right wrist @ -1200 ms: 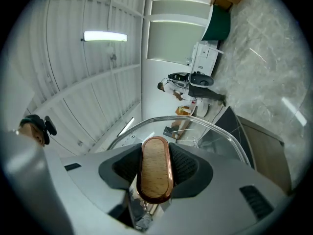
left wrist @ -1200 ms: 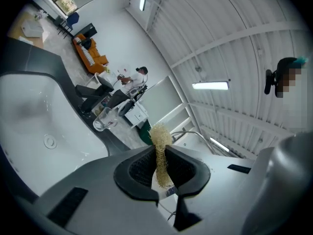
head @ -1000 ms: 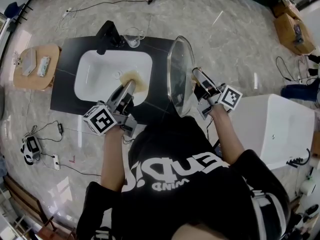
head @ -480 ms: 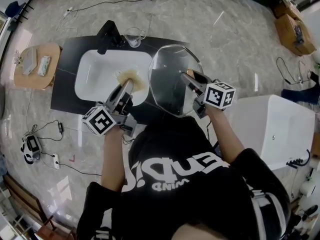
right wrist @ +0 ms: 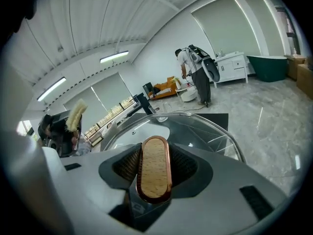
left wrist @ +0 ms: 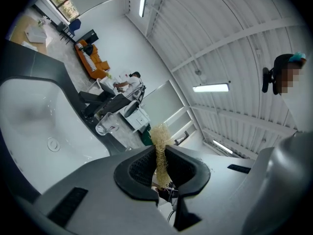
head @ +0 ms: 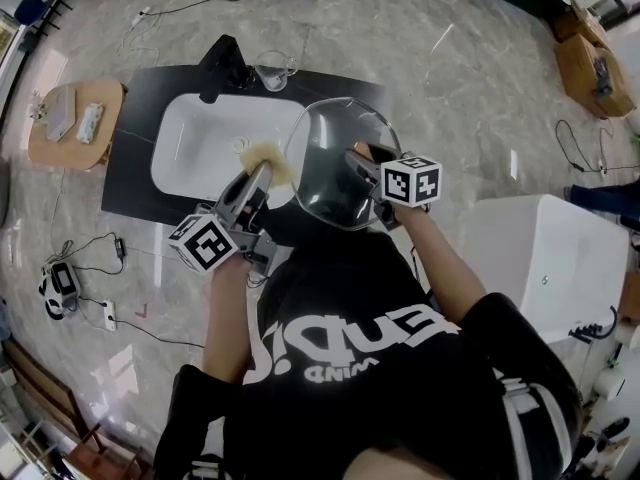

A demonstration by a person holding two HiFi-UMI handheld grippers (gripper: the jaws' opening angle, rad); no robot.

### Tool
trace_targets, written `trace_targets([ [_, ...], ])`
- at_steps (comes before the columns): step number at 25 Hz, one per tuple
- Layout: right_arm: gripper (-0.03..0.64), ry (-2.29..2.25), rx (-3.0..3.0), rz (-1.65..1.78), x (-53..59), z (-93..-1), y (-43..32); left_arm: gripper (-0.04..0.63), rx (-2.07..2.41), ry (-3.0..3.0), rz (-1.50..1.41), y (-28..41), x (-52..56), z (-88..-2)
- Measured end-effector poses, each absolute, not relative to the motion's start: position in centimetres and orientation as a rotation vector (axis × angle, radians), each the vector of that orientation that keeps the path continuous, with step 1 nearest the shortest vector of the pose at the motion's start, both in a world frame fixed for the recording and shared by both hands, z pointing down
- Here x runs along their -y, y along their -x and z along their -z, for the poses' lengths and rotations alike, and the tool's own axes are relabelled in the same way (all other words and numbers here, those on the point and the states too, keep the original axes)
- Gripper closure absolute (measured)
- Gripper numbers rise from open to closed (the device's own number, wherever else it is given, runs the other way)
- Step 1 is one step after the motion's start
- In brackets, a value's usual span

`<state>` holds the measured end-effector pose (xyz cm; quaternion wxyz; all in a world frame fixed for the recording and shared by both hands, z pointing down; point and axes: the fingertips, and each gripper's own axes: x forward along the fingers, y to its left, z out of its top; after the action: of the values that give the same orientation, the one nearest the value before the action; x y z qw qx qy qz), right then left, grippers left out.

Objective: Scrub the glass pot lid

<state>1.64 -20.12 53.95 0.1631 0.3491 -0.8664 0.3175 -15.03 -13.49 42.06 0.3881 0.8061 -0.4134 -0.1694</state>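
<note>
A glass pot lid (head: 335, 163) hangs tilted over the right edge of the white sink (head: 195, 143). My right gripper (head: 362, 160) is shut on its wooden handle (right wrist: 154, 168), which fills the space between the jaws; the glass dome (right wrist: 195, 129) spreads beyond. My left gripper (head: 262, 171) is shut on a straw-coloured fibre scrubber (head: 268, 156), seen as a thin tuft (left wrist: 160, 151) pinched between the pads. The scrubber sits just left of the lid's rim, over the sink; whether it touches the rim I cannot tell.
The sink is set in a black counter (head: 130, 178) with a black faucet (head: 220, 63) and a clear glass jug (head: 270, 70) at its far edge. A small wooden stool (head: 70, 123) stands left, a white cabinet (head: 545, 258) right. Cables trail on the floor.
The lid has rolled from edge-on to facing up and come down and left toward the scrubber. The left gripper has kept still.
</note>
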Motion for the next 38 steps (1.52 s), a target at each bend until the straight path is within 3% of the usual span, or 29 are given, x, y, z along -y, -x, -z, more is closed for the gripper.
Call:
trace_targets([
  [38,0.445,-0.930,2.205,-0.630,21.8,-60.6,3.2,0.545,1.081,-1.999,0.358,15.5,14.1,-45.3],
])
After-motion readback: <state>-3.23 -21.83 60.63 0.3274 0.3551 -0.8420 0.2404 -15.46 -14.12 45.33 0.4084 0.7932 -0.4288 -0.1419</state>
